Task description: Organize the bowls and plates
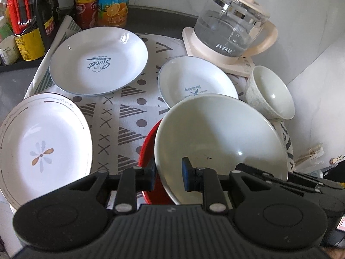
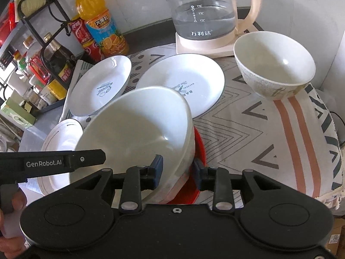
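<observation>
A large white bowl (image 1: 217, 136) (image 2: 138, 127) is tilted over a red bowl (image 1: 146, 151) (image 2: 199, 151). My left gripper (image 1: 168, 176) is shut on the white bowl's near rim, one pad inside and one outside. My right gripper (image 2: 177, 172) is shut on the same bowl's opposite rim. A "Sweet" plate (image 1: 99, 60) (image 2: 101, 86) lies at the back left, a smaller printed plate (image 1: 194, 82) (image 2: 185, 82) in the middle, a flower plate (image 1: 43, 149) (image 2: 62, 133) at the left. A speckled small bowl (image 1: 269, 92) (image 2: 273, 67) stands at the right.
A glass kettle (image 1: 230, 23) (image 2: 204, 13) on its cream base stands at the back. Bottles (image 1: 112, 0) (image 2: 97, 28) and a condiment rack (image 1: 28, 21) (image 2: 38, 64) line the back left. A patterned cloth (image 1: 120, 112) (image 2: 258, 125) covers the counter. A white wall is at the right.
</observation>
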`<state>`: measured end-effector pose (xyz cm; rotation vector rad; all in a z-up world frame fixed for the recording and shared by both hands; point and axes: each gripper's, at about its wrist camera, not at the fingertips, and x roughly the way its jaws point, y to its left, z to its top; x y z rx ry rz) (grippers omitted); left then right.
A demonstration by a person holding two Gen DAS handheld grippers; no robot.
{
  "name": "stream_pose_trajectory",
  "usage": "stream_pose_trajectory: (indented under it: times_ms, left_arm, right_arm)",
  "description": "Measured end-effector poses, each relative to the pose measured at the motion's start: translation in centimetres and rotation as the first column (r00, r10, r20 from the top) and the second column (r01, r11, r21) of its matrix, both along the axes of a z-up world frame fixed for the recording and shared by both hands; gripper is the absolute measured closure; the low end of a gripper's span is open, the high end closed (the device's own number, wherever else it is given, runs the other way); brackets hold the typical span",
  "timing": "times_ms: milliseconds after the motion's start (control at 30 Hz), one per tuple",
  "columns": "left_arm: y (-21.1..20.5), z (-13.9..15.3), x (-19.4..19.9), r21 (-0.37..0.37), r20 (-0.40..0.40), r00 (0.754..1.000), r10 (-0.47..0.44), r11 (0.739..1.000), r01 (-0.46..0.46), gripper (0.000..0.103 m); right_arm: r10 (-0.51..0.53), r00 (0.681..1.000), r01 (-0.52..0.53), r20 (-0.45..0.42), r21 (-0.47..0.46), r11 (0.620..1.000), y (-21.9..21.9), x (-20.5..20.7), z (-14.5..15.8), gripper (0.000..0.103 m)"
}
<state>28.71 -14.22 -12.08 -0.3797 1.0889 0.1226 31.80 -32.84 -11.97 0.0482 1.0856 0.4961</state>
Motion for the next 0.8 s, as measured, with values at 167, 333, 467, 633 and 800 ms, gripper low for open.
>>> stream_pose_trajectory:
  times_ms: [167,333,467,633,800]
  left_arm:
    - [0.6,-0.6,0.2,0.003,0.007,1.0,0.015,1.0,-0.015,0.082]
    - [0.7,-0.5,0.7,-0.007,-0.017,1.0,0.007,1.0,-0.008,0.08]
    - [0.9,-0.4,1.2,-0.022,-0.042,0.999,0.012,1.0,-0.012,0.077]
    - [1.3,-0.2,1.6,-0.039,-0.063,0.997,0.036,0.998,-0.039,0.076]
    - [1.3,1.2,1.8,0.017,-0.007,0.999,0.043,0.999,-0.043,0.051]
  right_arm:
    - [-0.008,1.0,0.008,0.005,0.014,1.0,-0.1,0.2,-0.5,0.072]
    - [-0.019,0.999,0.02,-0.029,0.048,0.999,-0.6,0.7,-0.3,0.07]
    - [-0.048,0.995,0.056,-0.082,0.093,0.994,-1.3,1.1,-0.3,0.069]
    - [-0.075,0.991,0.091,-0.113,0.143,0.985,-2.0,1.4,-0.1,0.064]
    - [-0.072,0.994,0.083,-0.08,0.152,0.985,-1.8,1.7,0.6,0.057]
